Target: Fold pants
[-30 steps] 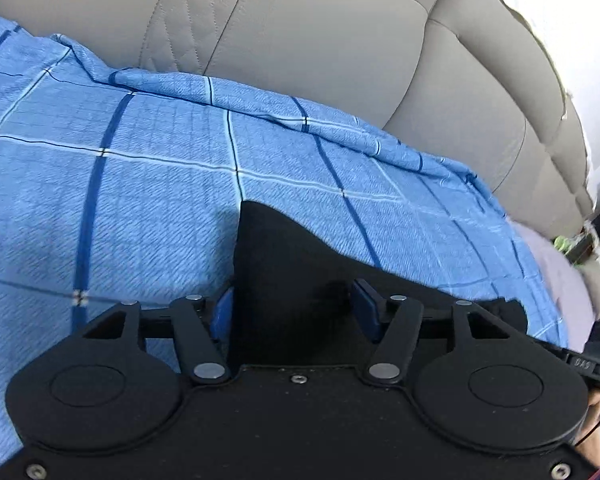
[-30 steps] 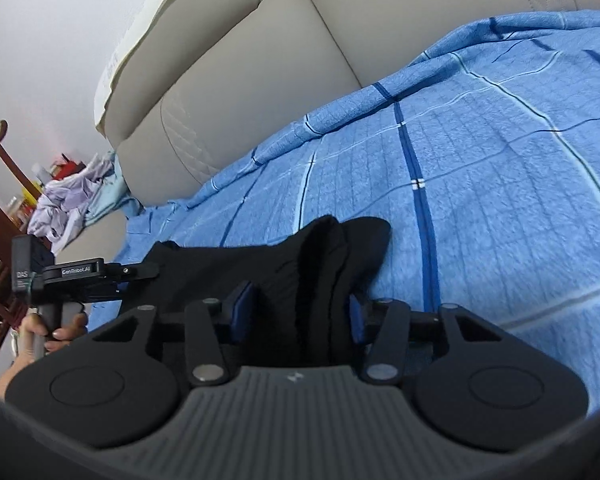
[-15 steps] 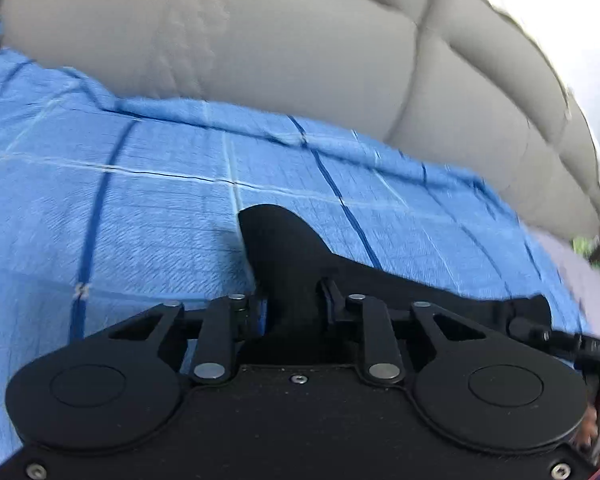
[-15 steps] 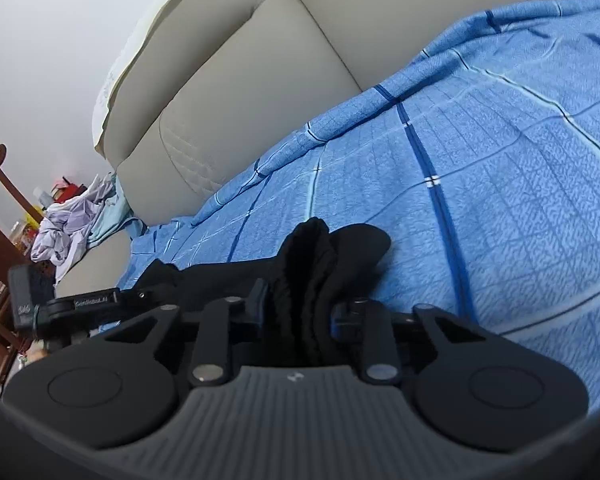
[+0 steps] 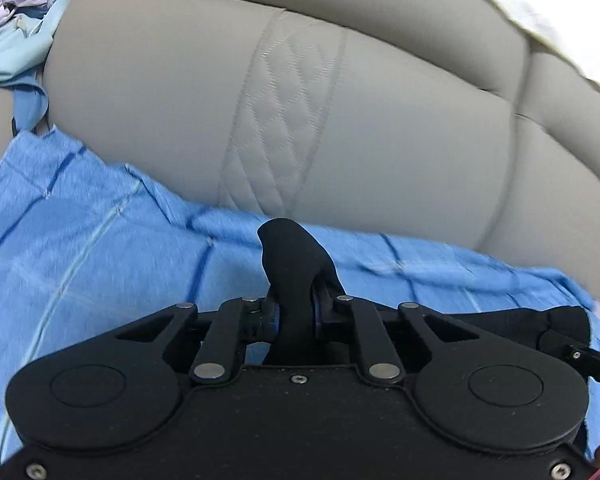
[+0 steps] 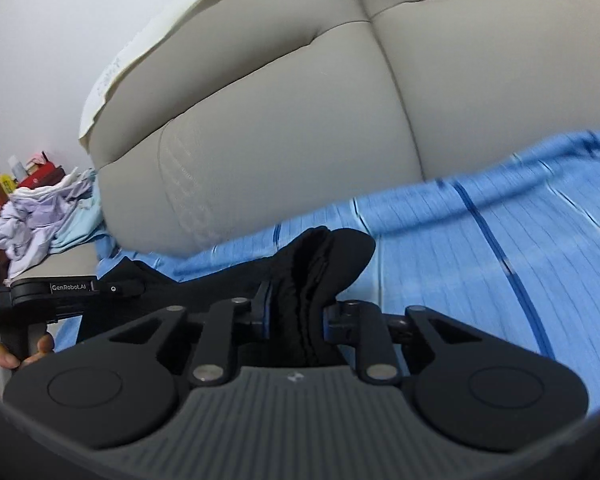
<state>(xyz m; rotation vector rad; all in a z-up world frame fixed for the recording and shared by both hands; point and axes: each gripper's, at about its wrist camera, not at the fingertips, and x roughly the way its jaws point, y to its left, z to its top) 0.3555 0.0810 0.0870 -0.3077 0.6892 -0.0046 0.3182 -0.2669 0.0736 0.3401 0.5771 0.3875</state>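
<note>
A grey padded sofa back (image 5: 380, 120), stitched with a diamond-pattern panel, filled most of the left wrist view and rose as broad cushions (image 6: 300, 120) across the right wrist view. Below it a blue checked sheet (image 5: 80, 240) with dark and pale lines covered the seat and lay bunched along the foot of the cushions; in the right wrist view the same sheet (image 6: 480, 260) stretched off to the right. The black pants (image 6: 320, 264) lay on this sheet, strung between the two tools, with a bunched, folded edge standing up toward the cushions. The left gripper (image 5: 294, 312) had its fingers pressed together on a narrow tuft of the pants (image 5: 292, 264), which stuck up above the pinch in a rounded peak. The right gripper (image 6: 296, 312) pinched a thicker, pleated wad of the same fabric, its blue-padded fingers (image 6: 265, 308) squeezing the cloth from either side. From the right wrist view the left tool showed at the far left edge, a black bar lettered GenRobot.AI, with the person's left hand (image 6: 4, 356) wrapped around its handle. Past the sofa arm, a heap of pale lilac and light blue laundry (image 6: 40, 220) sat in the background, with a few small red and yellow items (image 6: 40, 170), too blurred to name, behind it.
</note>
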